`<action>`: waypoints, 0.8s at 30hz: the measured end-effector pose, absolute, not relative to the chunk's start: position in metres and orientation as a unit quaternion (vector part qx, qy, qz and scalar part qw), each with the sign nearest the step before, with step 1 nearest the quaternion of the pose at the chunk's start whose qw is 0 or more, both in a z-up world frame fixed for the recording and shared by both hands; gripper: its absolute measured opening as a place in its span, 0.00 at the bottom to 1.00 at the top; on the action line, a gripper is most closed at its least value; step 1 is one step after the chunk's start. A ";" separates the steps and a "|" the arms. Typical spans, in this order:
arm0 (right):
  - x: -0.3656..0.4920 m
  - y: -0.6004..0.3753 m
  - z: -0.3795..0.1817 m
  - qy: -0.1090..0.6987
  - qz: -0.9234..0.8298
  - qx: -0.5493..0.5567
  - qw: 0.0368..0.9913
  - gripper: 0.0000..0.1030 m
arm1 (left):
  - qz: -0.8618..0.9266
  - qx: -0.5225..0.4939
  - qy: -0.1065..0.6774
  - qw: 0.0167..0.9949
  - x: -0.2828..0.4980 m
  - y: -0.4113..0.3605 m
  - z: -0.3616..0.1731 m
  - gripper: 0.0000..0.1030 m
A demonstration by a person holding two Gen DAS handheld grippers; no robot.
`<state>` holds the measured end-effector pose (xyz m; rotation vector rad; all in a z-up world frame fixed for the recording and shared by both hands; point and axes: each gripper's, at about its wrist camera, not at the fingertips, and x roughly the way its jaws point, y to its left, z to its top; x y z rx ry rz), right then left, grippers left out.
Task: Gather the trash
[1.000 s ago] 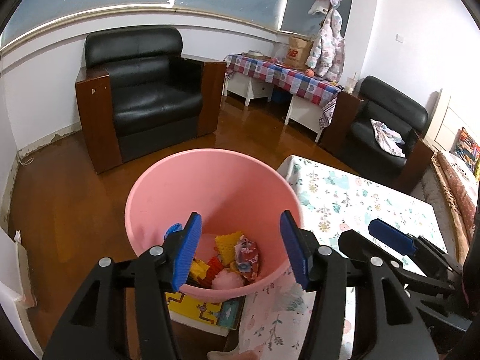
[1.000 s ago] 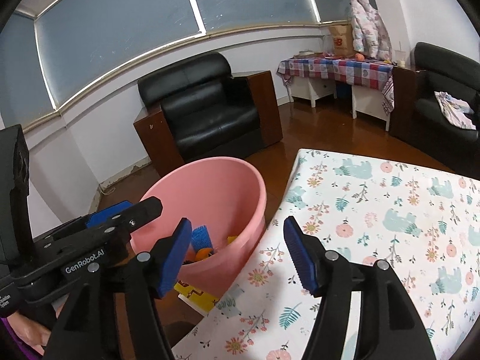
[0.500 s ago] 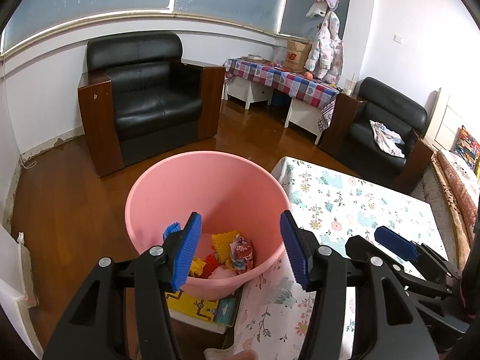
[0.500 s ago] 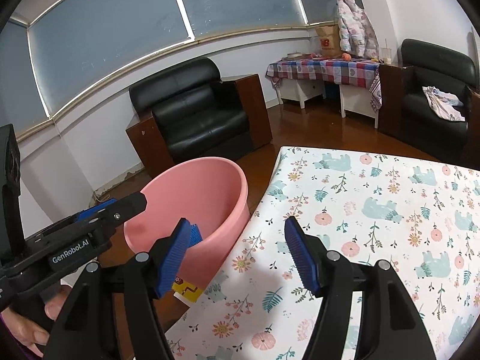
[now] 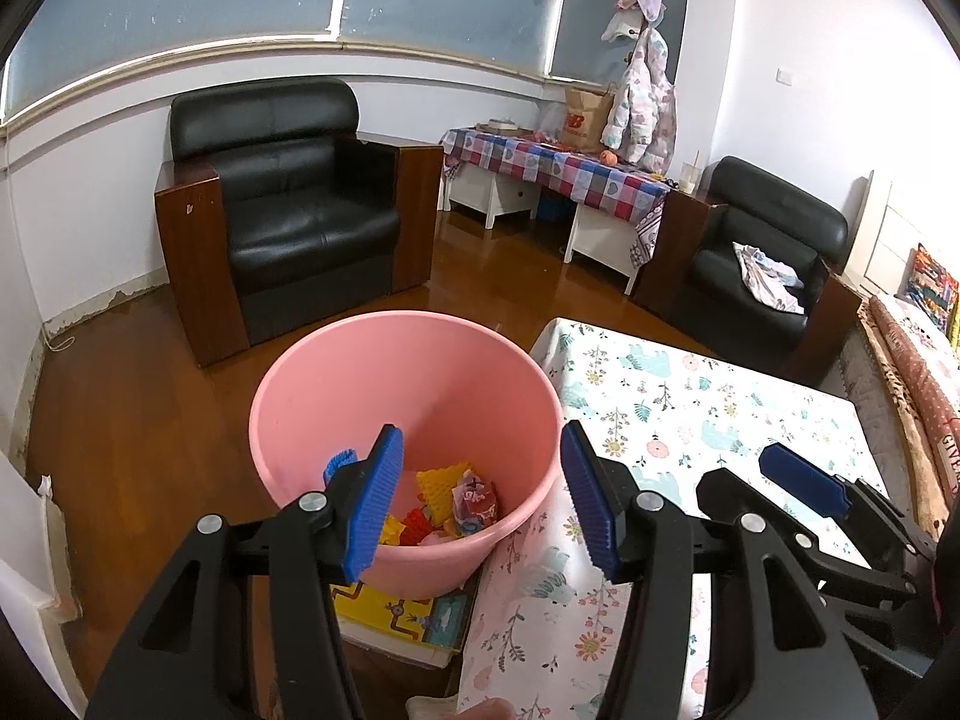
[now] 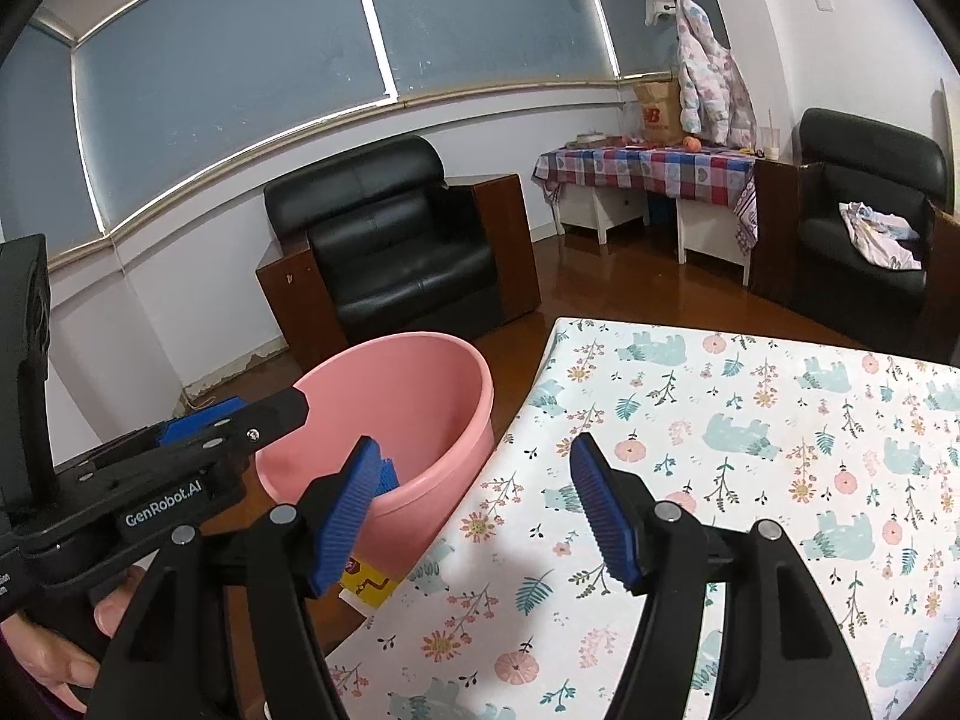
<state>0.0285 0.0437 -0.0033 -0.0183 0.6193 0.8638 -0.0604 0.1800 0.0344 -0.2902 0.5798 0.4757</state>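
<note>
- Round pink plastic bin stands on the brown wooden floor, just beside the corner of the table under a floral-and-bear printed tablecloth.
- Contents: crumpled yellow, red and pink wrappers and foam-like scraps lie on the bin bottom. Judged light, soft and crushable; a pinch across a raised fold should hold, though glossy film may slip.
- The bin itself looks thin-walled, light and somewhat flexible; the rim is the sensible place to take it.
- Left gripper: blue ribbed pads wide apart, nothing between them, touching nothing; it hangs above the near rim of the bin.
- Right gripper: jaws likewise spread wide and empty, held above the table edge with the bin to its left.
- A yellow printed flat box lies on the floor under the bin's near side; whether the bin rests on it cannot be told.
- No loose trash is visible on the portion of the tablecloth in view; judgement: collection appears largely finished.
</note>
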 end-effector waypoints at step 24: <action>0.023 0.035 0.005 0.283 0.401 -0.012 0.871 0.63 | 0.228 -0.132 0.274 0.925 -0.067 0.172 0.039 0.53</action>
